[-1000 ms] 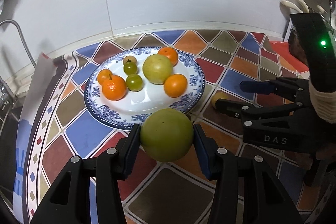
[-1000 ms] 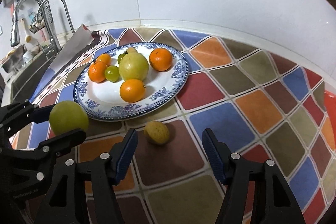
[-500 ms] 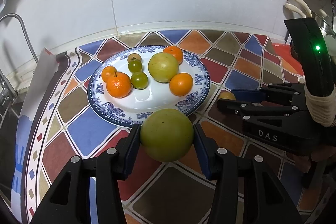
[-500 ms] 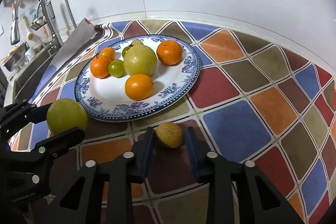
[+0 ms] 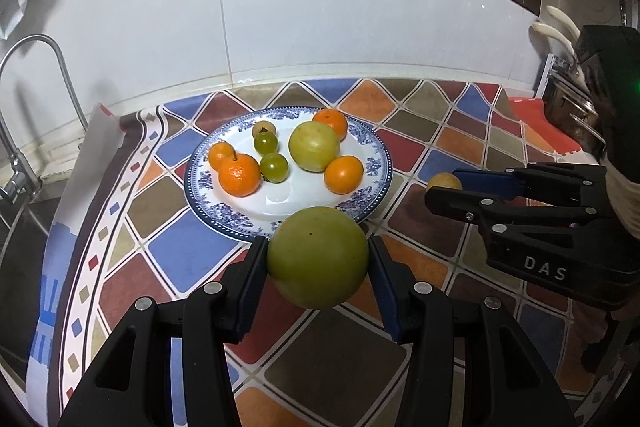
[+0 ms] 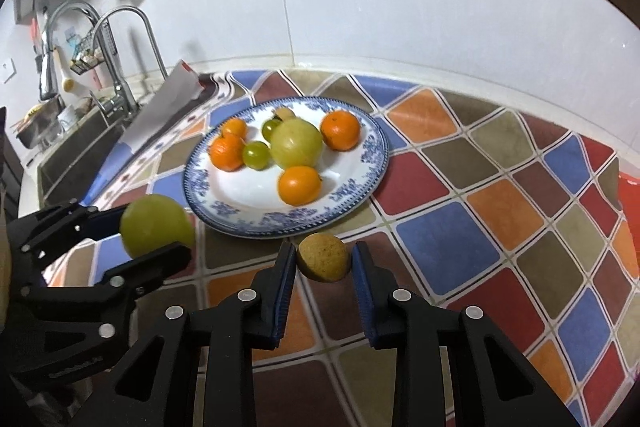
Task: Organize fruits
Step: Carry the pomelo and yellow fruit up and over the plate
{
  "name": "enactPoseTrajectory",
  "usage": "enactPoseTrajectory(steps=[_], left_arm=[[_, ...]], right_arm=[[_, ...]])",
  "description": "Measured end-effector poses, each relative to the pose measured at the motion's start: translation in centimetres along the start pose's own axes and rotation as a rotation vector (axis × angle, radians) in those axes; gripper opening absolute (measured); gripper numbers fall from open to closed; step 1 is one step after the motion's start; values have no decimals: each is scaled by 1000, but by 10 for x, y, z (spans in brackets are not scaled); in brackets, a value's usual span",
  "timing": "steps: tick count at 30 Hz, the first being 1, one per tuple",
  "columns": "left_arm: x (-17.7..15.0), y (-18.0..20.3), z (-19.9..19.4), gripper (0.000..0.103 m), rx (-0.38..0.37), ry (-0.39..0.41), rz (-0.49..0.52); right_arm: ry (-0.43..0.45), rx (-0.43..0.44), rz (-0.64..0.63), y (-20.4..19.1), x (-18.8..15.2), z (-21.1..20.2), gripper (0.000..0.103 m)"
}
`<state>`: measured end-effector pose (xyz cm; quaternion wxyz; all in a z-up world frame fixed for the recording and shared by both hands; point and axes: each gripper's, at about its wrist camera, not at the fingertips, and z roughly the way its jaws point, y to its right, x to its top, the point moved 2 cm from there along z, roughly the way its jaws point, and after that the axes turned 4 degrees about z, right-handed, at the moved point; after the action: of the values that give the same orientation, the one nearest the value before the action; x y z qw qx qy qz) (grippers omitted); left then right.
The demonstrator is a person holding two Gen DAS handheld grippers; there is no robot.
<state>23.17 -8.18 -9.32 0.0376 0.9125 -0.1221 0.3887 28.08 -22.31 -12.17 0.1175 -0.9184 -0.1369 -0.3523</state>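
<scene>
Left gripper (image 5: 318,259) is clamped on the big green fruit (image 5: 318,257), held just in front of the plate (image 5: 376,163). Right gripper (image 6: 323,259) pinches the small yellowish fruit (image 6: 323,257), clear of the desk (image 6: 448,239) by the plate's near rim. Oranges (image 5: 239,174) and green ones sit on the plate.

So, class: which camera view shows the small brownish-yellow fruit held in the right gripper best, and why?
The right wrist view: the small brownish-yellow fruit sits whole between the right gripper pads, speckled skin visible. In the left wrist view the fruit is farther off and partly hidden behind that gripper's fingers.
</scene>
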Motion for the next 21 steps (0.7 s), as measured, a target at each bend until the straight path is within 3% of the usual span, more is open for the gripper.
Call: enactPoseTrajectory(steps=[21], left_arm=[[-1, -34, -34, 49, -26, 55, 58]], right_arm=[[107, -21, -4, -56, 6, -37, 30]])
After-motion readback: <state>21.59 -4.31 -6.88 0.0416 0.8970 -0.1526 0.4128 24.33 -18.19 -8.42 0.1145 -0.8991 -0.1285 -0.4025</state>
